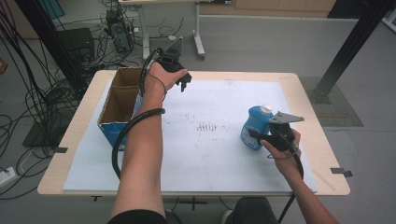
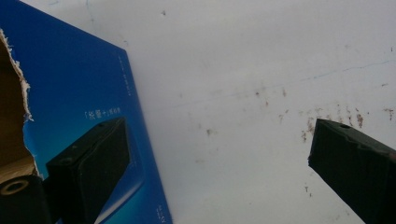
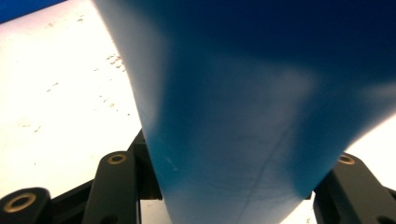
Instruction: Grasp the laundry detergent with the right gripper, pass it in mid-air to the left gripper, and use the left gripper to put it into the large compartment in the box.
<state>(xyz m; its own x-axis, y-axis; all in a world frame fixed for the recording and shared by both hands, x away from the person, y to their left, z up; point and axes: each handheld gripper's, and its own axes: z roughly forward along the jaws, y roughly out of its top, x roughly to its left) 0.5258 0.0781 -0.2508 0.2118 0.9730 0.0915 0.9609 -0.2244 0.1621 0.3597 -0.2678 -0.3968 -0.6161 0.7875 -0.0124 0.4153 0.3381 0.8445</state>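
Right gripper view: my right gripper is clenching the blue bottle, which is pressing between both jaws and hiding the sheet behind it. In the high view that bottle is standing right of the box. My left gripper is hanging released, jaws wide, just beside the box's blue wall, holding nothing. Bare sheet is lying between box and bottle.

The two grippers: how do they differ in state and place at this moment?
The right gripper is shut on the blue bottle at the table's right side; the left gripper holds nothing. In its own view the left jaws stand wide apart beside the blue cardboard box; the right jaws press the bottle's sides. Both are black and hand-held.
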